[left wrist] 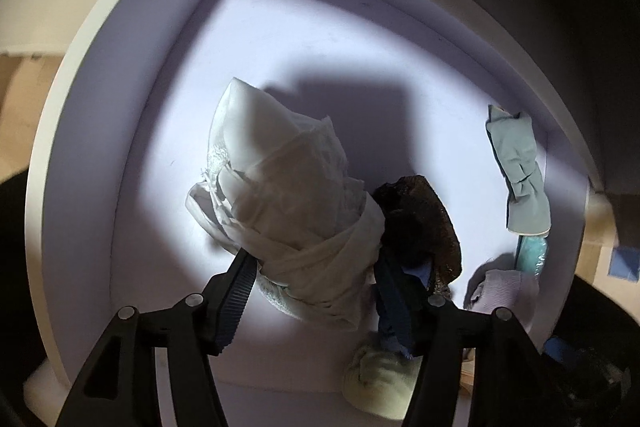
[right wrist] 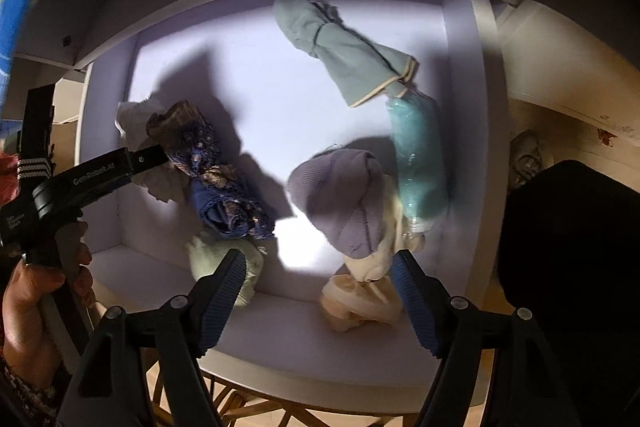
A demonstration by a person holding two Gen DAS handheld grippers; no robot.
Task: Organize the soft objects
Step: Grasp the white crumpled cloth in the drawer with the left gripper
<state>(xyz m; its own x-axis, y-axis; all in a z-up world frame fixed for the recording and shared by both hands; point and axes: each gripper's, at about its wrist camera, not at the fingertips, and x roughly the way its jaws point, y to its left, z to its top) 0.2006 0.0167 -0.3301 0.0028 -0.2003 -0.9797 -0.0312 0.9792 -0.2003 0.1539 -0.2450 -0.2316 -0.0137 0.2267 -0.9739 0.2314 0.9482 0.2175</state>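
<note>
White bundle: I am hovering my left tool (left wrist: 310, 291) over the rolled white cloth bundle (left wrist: 288, 211); its fingers are standing spread on either side of the roll, not pinching it, which reads to me as letting go so the roll stays where it lies.
Where it lies: the bundle is resting on the floor of the white drawer (left wrist: 80, 155), toward its left wall, touching the dark brown and blue patterned roll (left wrist: 420, 223) beside it.
Lilac bundle: I am holding my right tool (right wrist: 318, 263) spread above the lilac ribbed knit bundle (right wrist: 340, 191), nothing pinched; the cream cloth roll (right wrist: 360, 299) is lying under it at the front wall.
Neighbours: the pale green folded cloth (right wrist: 348, 51) and the teal roll in clear wrap (right wrist: 416, 155) are lining the right wall, well apart from the white bundle.
Front edge: a pale yellow-green roll (right wrist: 224, 263) is sitting by the front wall.
Reason, as I judge it: rolls are being set side by side so each stays compact and visible.
</note>
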